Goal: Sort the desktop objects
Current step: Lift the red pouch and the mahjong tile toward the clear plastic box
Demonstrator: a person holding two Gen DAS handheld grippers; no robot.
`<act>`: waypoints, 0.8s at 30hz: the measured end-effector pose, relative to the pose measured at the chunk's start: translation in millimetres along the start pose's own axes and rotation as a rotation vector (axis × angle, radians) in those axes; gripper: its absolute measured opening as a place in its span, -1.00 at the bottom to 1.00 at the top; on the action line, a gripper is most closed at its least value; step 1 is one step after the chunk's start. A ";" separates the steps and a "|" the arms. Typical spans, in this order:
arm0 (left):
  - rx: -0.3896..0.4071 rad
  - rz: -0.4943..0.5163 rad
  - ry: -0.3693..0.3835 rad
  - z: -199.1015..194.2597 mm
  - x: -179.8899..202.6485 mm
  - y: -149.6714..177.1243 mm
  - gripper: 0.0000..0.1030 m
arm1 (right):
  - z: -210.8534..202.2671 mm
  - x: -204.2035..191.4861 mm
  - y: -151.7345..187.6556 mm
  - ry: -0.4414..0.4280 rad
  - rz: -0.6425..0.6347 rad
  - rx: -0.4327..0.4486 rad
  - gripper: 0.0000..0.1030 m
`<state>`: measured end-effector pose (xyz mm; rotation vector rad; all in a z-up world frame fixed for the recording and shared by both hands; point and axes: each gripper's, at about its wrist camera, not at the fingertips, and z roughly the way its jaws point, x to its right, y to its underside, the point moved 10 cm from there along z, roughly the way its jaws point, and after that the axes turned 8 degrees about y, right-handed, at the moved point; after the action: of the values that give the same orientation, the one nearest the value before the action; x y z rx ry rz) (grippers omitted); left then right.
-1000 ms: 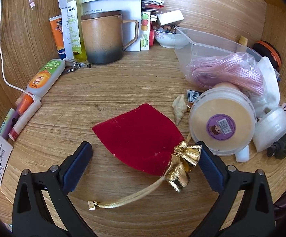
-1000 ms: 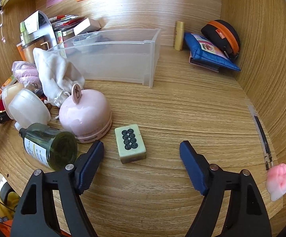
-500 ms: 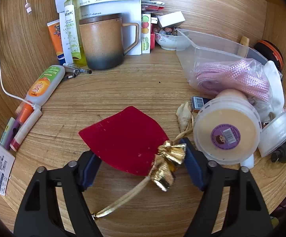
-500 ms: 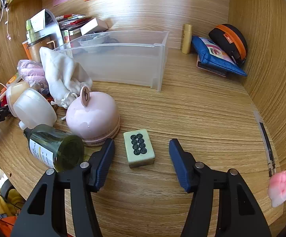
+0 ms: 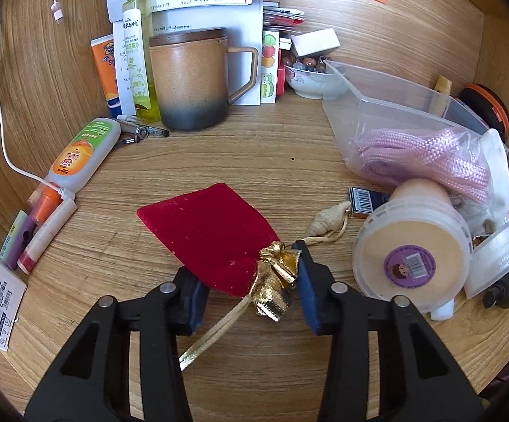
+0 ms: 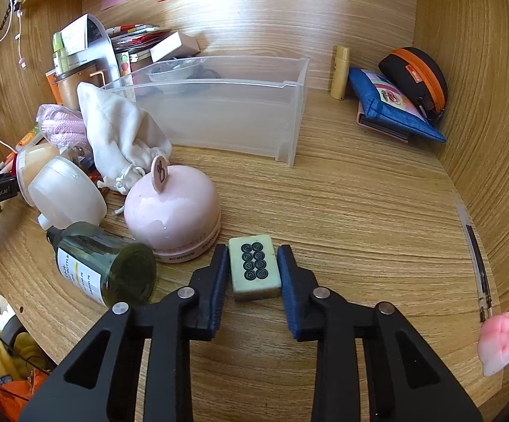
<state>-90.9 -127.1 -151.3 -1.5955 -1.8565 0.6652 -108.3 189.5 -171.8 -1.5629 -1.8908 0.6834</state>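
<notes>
2 hand-held grippers work the cluttered table: the left hand-held gripper (image 5: pixel 251 281) narrows around a red velvet pouch (image 5: pixel 208 235); the right hand-held gripper (image 6: pixel 252 274) pinches a mahjong tile (image 6: pixel 253 267). Squeeze squarely before lifting toward the clear bin (image 6: pixel 219 112).

Velvety red pouch (image 5: pixel 208 235), perhaps cloth; wood-grain desk (image 5: pixel 261 154)

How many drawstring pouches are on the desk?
2. A red velvet pouch lies between the left gripper's fingers; a white cloth pouch sits by the clear bin. Others may be hidden.
</notes>
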 end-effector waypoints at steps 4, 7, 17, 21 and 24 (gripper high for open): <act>0.026 0.001 0.001 -3.5 -1.0 -4.7 -0.32 | -0.4 0.3 0.4 0.002 0.002 0.000 -0.57; 0.037 0.009 -0.001 -5.6 -0.7 -7.9 -0.34 | 0.0 1.8 0.9 0.003 0.005 -0.004 -0.57; 0.095 0.028 0.020 -27.1 3.1 -28.1 -0.34 | -9.8 15.7 -8.5 0.025 0.024 0.009 -0.57; 0.118 0.052 0.023 -35.4 9.0 -37.6 -0.34 | -15.5 18.5 -19.8 0.028 0.018 0.031 -0.57; 0.137 0.063 0.035 -41.8 13.9 -45.0 -0.34 | -20.2 20.5 -29.1 0.038 0.014 0.052 -0.57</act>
<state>-93.4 -120.6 -88.7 -1.5724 -1.7038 0.7703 -116.5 204.7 -134.7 -1.5476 -1.8224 0.6988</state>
